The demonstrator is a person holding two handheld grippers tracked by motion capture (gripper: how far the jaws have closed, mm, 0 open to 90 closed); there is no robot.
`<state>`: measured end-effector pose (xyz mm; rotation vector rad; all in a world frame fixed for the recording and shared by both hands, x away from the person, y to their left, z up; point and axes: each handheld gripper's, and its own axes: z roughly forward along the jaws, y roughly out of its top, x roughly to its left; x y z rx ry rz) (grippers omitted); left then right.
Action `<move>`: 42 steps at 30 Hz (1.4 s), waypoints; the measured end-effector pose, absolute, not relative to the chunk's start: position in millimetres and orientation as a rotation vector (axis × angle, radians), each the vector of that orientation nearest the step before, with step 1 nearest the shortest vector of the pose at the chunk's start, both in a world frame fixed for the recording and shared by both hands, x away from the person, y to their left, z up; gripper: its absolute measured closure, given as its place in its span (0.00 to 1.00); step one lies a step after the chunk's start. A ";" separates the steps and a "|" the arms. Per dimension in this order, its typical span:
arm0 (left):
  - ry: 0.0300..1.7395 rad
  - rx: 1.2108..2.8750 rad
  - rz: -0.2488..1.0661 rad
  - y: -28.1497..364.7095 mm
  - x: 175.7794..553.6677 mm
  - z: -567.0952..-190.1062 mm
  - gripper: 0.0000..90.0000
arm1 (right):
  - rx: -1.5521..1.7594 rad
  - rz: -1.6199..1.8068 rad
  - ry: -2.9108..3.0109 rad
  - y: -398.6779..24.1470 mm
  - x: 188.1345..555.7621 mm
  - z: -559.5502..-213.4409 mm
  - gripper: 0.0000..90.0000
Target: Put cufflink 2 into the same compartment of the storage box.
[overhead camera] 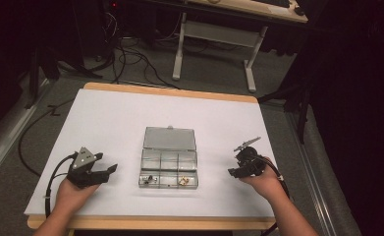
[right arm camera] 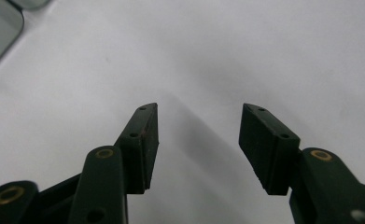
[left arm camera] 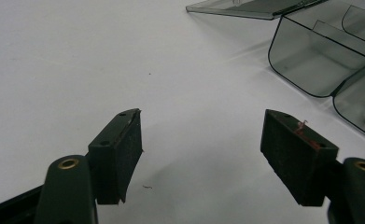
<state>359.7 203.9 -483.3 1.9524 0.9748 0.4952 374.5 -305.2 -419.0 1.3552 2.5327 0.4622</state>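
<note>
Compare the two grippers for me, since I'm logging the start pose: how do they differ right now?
The left gripper carries a flat grey three-cornered plate on top; the right gripper has a thin grey piece sticking up at a slant. The left gripper lies left of the clear compartment box, the right gripper right of it. Both are open, hand-held, empty and point inward toward the box.

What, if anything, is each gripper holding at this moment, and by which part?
Nothing is held. The left gripper and the right gripper both have their jaws apart over the bare white table, on either side of the open compartment box.
</note>
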 end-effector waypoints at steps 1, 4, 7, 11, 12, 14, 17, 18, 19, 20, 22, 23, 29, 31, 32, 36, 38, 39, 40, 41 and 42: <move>0.975 1.953 0.495 203.9 359.7 -483.3 0.33 | 1.358 0.499 2.508 -306.2 372.9 -419.7 0.51; 0.976 1.951 0.494 204.0 359.7 -483.3 0.33 | 1.365 0.592 2.451 -309.6 369.2 -421.7 0.50; 0.976 1.950 0.493 204.2 359.6 -483.3 0.33 | 1.360 0.686 2.380 -313.5 363.9 -425.3 0.48; 0.977 1.951 0.497 203.8 359.4 -483.4 0.33 | 1.366 0.843 2.260 -320.0 354.3 -432.7 0.45; 0.978 1.952 0.499 203.7 359.2 -483.3 0.33 | 1.372 0.869 2.239 -321.6 351.6 -434.4 0.45; 0.978 1.948 0.500 203.3 358.7 -483.4 0.33 | 1.369 0.915 2.187 -324.7 346.6 -438.5 0.44; 0.982 1.950 0.504 203.5 358.6 -483.4 0.33 | 1.372 0.985 2.112 -330.0 338.0 -445.0 0.44; 0.986 1.948 0.506 203.6 358.5 -483.5 0.33 | 1.380 0.995 2.100 -331.4 335.3 -446.2 0.44; 0.986 1.948 0.506 203.6 358.5 -483.5 0.33 | 1.380 0.995 2.100 -331.4 335.3 -446.2 0.44; 0.987 1.946 0.507 203.8 358.0 -483.4 0.33 | 1.377 1.005 2.073 -336.8 328.3 -449.9 0.42; 0.992 1.941 0.511 203.8 357.7 -483.4 0.33 | 1.367 1.007 2.036 -341.8 322.6 -452.6 0.39; 0.998 1.941 0.513 203.9 357.7 -483.4 0.33 | 1.362 1.011 2.015 -345.2 319.5 -453.5 0.37; 1.018 1.937 0.506 204.5 359.1 -483.6 0.33 | 1.402 1.076 1.945 -357.2 311.6 -459.5 0.29; 1.025 1.940 0.510 204.0 359.6 -483.7 0.33 | 1.381 1.059 1.943 -355.3 313.0 -460.7 0.28; 1.028 1.945 0.510 203.7 359.9 -483.7 0.33 | 1.381 1.058 1.944 -354.6 313.9 -461.4 0.28; 1.030 1.954 0.509 202.3 360.5 -484.0 0.33 | 1.371 1.053 1.957 -352.1 315.4 -462.5 0.27; 1.027 1.956 0.507 202.7 360.4 -483.9 0.33 | 1.362 1.036 1.962 -351.0 314.8 -462.6 0.27; 1.025 1.954 0.505 202.9 360.4 -483.9 0.33 | 1.362 1.036 1.959 -352.1 314.9 -462.5 0.27; 1.023 1.954 0.503 203.0 360.2 -483.8 0.33 | 1.367 1.039 1.955 -352.3 314.9 -462.4 0.27; 1.020 1.954 0.501 203.0 360.1 -483.8 0.32 | 1.361 1.037 1.953 -353.1 315.4 -462.2 0.27; 1.019 1.950 0.501 202.9 359.9 -483.9 0.32 | 1.365 1.034 1.949 -352.9 315.6 -462.2 0.27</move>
